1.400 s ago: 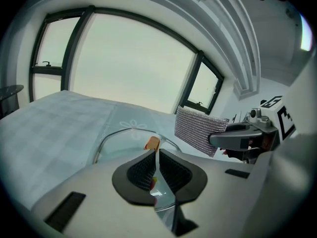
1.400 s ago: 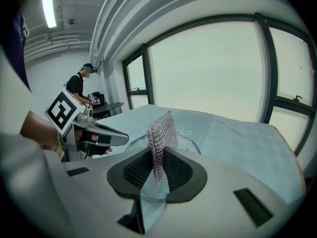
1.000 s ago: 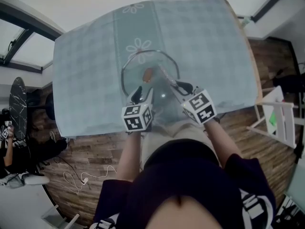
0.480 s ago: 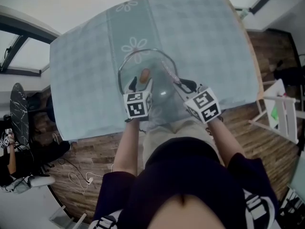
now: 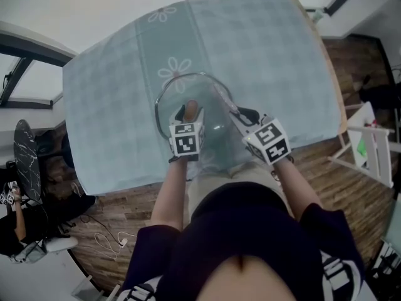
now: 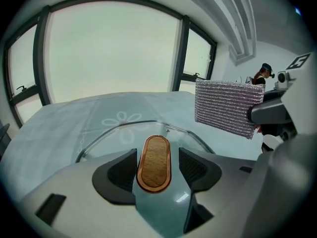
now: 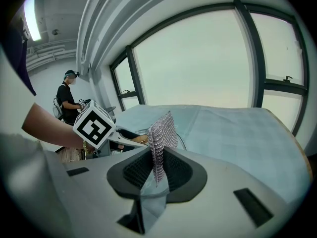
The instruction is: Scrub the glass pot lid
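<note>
The glass pot lid [image 5: 164,93] lies flat on the table, rim [image 6: 119,128] down, its oval wooden handle [image 5: 191,108] on top. My left gripper [image 5: 187,114] is over the lid's near half. Its jaws stand wide on either side of the handle [image 6: 154,162], with a gap showing on the right side, so it is open. My right gripper [image 5: 241,113] hovers at the lid's right edge, shut on a silvery mesh scrub cloth [image 5: 223,98]. The cloth [image 7: 161,135] stands upright between the pads and hangs beside the lid [image 6: 225,108].
A blue-grey checked tablecloth [image 5: 269,55] with flower prints covers the table, whose near edge runs just under my grippers. A white frame [image 5: 369,155] stands on the wooden floor at the right. Cables [image 5: 106,237] lie at the left, near another person [image 7: 67,100].
My left gripper has moved forward and to the right, from the lid's near left rim to the wooden handle, and its jaws stand wider. The right gripper and its cloth have barely shifted.
</note>
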Available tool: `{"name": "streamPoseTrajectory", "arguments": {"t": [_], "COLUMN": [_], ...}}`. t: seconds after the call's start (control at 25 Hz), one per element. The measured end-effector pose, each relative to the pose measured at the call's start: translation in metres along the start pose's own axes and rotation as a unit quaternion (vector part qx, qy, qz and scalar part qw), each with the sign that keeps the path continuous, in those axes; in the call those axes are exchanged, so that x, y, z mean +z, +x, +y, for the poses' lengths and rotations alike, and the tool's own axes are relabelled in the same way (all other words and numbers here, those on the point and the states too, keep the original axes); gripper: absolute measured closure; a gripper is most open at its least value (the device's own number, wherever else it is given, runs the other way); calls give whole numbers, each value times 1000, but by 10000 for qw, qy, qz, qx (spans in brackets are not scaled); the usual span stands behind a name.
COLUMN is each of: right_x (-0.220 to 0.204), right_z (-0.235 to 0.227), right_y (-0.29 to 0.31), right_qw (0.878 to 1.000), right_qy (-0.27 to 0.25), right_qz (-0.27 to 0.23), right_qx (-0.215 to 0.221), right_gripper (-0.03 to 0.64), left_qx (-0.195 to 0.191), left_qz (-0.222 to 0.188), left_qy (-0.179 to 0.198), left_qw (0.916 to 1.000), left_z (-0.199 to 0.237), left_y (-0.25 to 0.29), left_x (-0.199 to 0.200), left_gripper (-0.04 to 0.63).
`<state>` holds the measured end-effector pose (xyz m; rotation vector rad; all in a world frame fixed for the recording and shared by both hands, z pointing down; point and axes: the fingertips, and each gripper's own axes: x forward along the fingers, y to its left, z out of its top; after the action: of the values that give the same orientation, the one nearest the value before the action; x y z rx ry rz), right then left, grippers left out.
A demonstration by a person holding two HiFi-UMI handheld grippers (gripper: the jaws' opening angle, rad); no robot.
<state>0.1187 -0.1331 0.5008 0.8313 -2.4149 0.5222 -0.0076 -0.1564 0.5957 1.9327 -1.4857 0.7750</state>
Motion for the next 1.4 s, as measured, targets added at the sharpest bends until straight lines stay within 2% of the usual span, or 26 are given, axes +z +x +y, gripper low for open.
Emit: {"name": "streamPoseTrajectory", "arguments": {"t": [0.16,0.32,0.48,0.92,1.4], "right_x": [0,2,3,0,-1], "right_z": [-4,-10,-16,-14,-37], "right_y": [3,4,6,4,-24], "right_qw": [10000,9999,9998,9998,9981], "right_qy": [38,92,104,24,85], "right_qz": [56,23,11,2,-193], "right_qx": [-26,-100,-169,-197,-573], "right_gripper": [545,545,545,545,545], "left_qx": [-11,135,115,4,-206], "left_qz": [40,40,32,84,104], "left_qy": [38,233,413,353,136], "left_qw": [10000,9996,9991,9993,9996], "left_z": [0,4,3,2,2], "left_y": [8,11,12,11,8], "left_x": [-1,1,2,1,4], "left_gripper": [333,385,421,430,430]}}
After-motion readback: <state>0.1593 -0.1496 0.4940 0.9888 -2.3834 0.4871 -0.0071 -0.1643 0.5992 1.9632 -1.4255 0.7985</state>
